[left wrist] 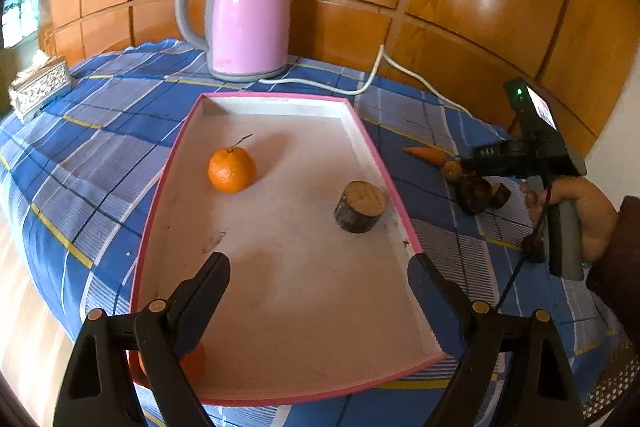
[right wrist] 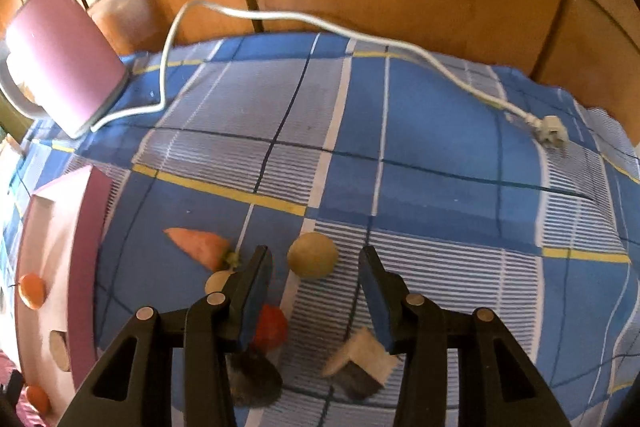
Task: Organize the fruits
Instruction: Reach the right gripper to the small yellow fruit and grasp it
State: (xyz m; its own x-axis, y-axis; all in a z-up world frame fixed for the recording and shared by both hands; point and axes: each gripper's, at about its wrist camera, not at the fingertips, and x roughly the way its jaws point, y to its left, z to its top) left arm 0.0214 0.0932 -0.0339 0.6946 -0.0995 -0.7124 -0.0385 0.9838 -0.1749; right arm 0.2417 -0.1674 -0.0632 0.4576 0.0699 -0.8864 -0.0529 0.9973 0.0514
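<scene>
Two oranges are sitting in the tray (left wrist: 280, 107): one orange (left wrist: 231, 169) ahead of the left gripper (left wrist: 320, 267), whose spread jaws are holding nothing, another under its left jaw. Right gripper (right wrist: 316, 259), jaws spread, is hovering with a yellow fruit (right wrist: 313, 255) between its tips, carrot (right wrist: 198, 245) left; next move, likely, is closing on that fruit.

A tray (left wrist: 276, 107) lies on the cloth-covered worktop (left wrist: 100, 131), with the kettle (left wrist: 244, 11) behind it and a box (left wrist: 38, 87) at the far left edge. In the tray an orange (left wrist: 231, 169) sits left of a log slice (left wrist: 361, 206), and a second orange (left wrist: 194, 363) sits in the near left corner. Right of the tray, on the cloth, a carrot (right wrist: 198, 245) lies left of a ball (right wrist: 313, 255), with a wood block (right wrist: 360, 363) nearer, and the cord (right wrist: 320, 23) runs from the kettle rightward to its plug (right wrist: 554, 137).
</scene>
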